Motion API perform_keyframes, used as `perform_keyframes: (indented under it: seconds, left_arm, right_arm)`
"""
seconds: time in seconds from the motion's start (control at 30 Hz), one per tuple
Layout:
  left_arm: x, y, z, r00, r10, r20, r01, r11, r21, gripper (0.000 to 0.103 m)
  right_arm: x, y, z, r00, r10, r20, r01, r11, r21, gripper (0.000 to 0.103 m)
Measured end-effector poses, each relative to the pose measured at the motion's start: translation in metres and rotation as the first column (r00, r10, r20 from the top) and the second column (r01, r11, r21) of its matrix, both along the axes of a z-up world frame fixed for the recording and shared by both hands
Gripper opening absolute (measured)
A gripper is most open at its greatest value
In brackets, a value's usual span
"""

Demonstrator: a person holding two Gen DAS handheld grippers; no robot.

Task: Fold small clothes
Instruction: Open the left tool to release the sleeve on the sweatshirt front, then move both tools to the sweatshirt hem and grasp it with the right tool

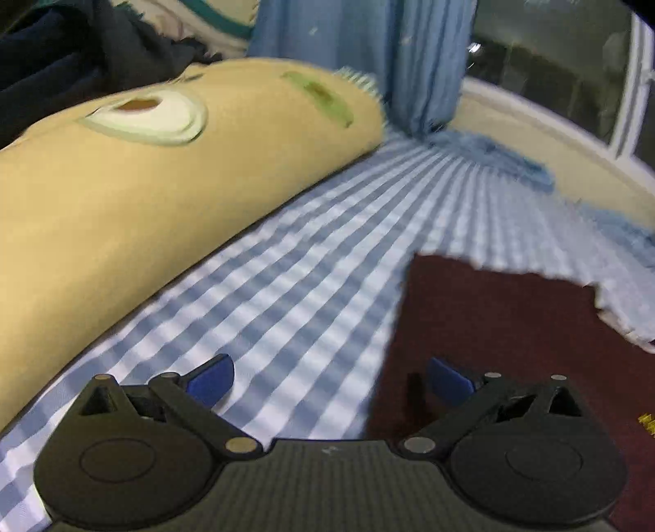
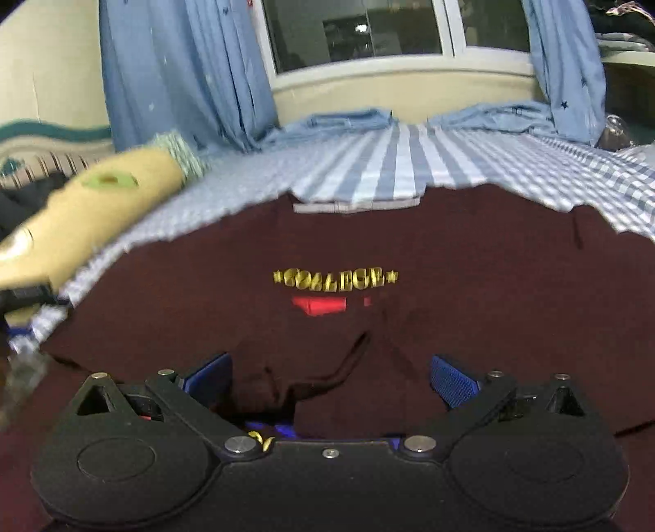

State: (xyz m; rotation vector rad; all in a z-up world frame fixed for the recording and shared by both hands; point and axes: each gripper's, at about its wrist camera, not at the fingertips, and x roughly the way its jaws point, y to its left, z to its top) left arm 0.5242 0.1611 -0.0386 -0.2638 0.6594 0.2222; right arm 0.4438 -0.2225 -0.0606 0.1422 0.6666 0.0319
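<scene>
A dark maroon T-shirt with gold "COLLEGE" lettering lies on a blue-and-white striped bedsheet. Its lower part is folded up over the print. My right gripper is open, low over the folded edge, with cloth lying between its blue fingers. In the left wrist view the shirt's left edge fills the lower right. My left gripper is open and empty, straddling that edge over the sheet.
A long tan bolster pillow lies along the left of the bed, also in the right wrist view. Dark clothes are piled behind it. Blue curtains and a window stand at the bed's far end.
</scene>
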Motion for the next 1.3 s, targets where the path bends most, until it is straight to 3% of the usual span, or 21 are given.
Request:
perform_keyframes:
  seconds: [0.07, 0.2, 0.27, 0.53, 0.73, 0.97, 1.3]
  left_arm:
    - [0.008, -0.005, 0.002, 1.0, -0.031, 0.004, 0.031, 0.999, 0.011, 0.102]
    - [0.028, -0.017, -0.012, 0.995, -0.04, -0.095, 0.049, 0.994, 0.097, 0.102]
    - [0.027, -0.018, -0.02, 0.994, -0.035, -0.099, 0.047, 0.991, 0.124, 0.103]
    - [-0.009, -0.001, -0.011, 0.999, -0.011, -0.039, 0.013, 0.999, 0.052, 0.102]
    - [-0.078, -0.011, 0.017, 0.997, -0.079, -0.002, 0.079, 0.993, 0.082, 0.102]
    - [-0.168, -0.05, 0.045, 0.975, -0.217, 0.049, 0.206, 0.965, 0.165, 0.102]
    - [-0.293, -0.105, 0.039, 0.89, -0.444, 0.102, 0.416, 0.884, 0.212, 0.102]
  right_arm:
    - [-0.001, 0.004, -0.008, 1.0, -0.004, -0.003, 0.003, 0.999, -0.039, 0.103]
    - [0.001, 0.007, -0.011, 1.0, 0.003, -0.006, -0.003, 0.997, -0.073, 0.103]
    - [0.0, 0.008, -0.012, 1.0, 0.004, 0.0, -0.004, 0.997, -0.073, 0.103]
    - [-0.007, 0.01, -0.009, 0.999, 0.028, -0.017, -0.029, 0.991, -0.127, 0.103]
    - [-0.048, 0.001, 0.0, 0.998, 0.061, -0.033, -0.066, 0.976, -0.207, 0.103]
    - [-0.138, -0.015, 0.019, 0.987, 0.145, 0.073, -0.115, 0.944, -0.309, 0.103]
    - [-0.277, -0.051, 0.023, 0.969, 0.186, 0.161, -0.134, 0.948, -0.289, 0.103]
